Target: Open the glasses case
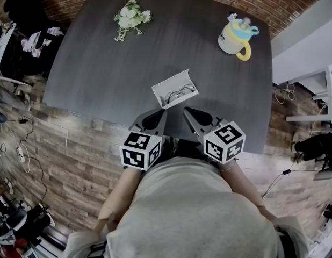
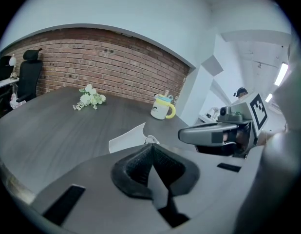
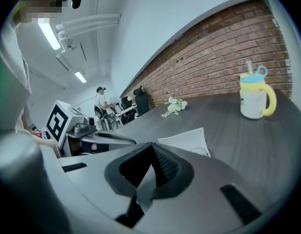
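The white glasses case (image 1: 175,88) lies open on the dark table (image 1: 101,74), lid raised, with a pair of glasses (image 1: 179,93) inside. Both grippers hover at the table's near edge, just short of the case. My left gripper (image 1: 161,110) is shut with nothing in it; its pads meet in the left gripper view (image 2: 151,147), with the case's lid (image 2: 128,138) right beyond them. My right gripper (image 1: 186,110) is also shut and empty (image 3: 151,147), and the case (image 3: 187,141) lies just ahead of it. Neither gripper touches the case.
A bunch of white flowers (image 1: 131,18) lies at the far left of the table. A cream mug with a yellow handle and blue lid (image 1: 236,36) stands at the far right. Black office chairs (image 2: 28,77) and cluttered gear stand off the table's left side.
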The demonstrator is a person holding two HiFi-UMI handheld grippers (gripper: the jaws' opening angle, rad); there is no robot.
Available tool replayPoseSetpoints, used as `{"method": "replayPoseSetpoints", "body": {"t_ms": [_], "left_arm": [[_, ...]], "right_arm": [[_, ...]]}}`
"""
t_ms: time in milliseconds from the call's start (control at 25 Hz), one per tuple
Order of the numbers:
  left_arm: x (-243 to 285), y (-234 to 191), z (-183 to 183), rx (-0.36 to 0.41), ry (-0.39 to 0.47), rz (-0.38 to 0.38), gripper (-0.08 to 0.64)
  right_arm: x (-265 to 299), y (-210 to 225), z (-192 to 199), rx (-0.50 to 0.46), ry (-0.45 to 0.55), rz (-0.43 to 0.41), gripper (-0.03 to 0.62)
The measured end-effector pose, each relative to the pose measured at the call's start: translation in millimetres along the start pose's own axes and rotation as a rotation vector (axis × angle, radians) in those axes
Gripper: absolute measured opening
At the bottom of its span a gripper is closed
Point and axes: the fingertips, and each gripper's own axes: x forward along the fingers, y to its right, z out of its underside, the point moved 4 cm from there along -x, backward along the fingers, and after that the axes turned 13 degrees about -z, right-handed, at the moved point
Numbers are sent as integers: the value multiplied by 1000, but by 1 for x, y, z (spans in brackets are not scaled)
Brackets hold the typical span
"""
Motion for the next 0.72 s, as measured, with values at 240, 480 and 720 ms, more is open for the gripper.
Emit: {"method": "replayPoseSetpoints", "body": {"t_ms": [240,480,720], "left_arm": [[-2,5,5,-5,-13,10,17],[-3,1,7,-34,-19,-1,17],[-5,-3,9,-55,-17,-15,17]], "right_arm": [[-3,-2,8,30,-8,0,3],[-4,-6,9,27,-18,-7,3],[-5,-6,10,28,-19,0,3]]}}
